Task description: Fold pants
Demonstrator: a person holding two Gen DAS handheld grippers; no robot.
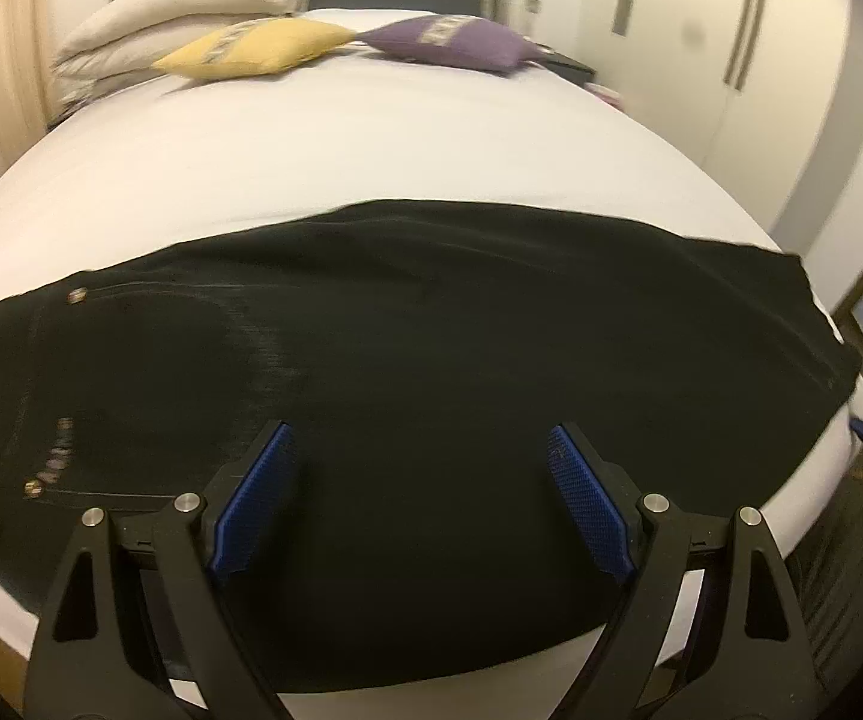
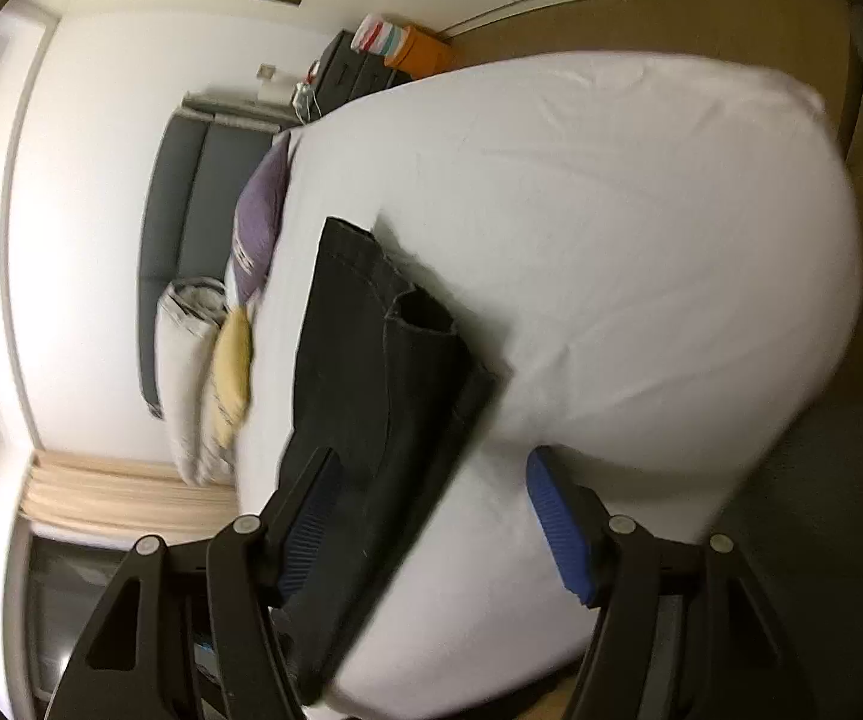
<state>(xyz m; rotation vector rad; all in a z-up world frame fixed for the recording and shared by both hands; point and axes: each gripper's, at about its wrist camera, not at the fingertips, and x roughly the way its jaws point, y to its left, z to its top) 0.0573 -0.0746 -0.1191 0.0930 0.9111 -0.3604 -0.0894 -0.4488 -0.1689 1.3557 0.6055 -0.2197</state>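
Observation:
Black pants (image 1: 407,372) lie flat across the near part of a white bed (image 1: 371,144), waistband with metal rivets at the left, leg ends at the right. My left gripper (image 1: 422,450) is open and empty, hovering over the pants' near edge. In the right wrist view the pants (image 2: 371,396) run away from me, hem ends far, and the view is tilted. My right gripper (image 2: 431,480) is open and empty above the pants' near end and the bed (image 2: 641,252).
A yellow pillow (image 1: 251,48), a purple pillow (image 1: 455,42) and a folded white duvet (image 1: 191,0) lie at the grey headboard (image 2: 185,228). White wardrobe doors (image 1: 731,60) stand right. A dark nightstand (image 2: 353,69) with an orange box (image 2: 416,51) stands beside the bed.

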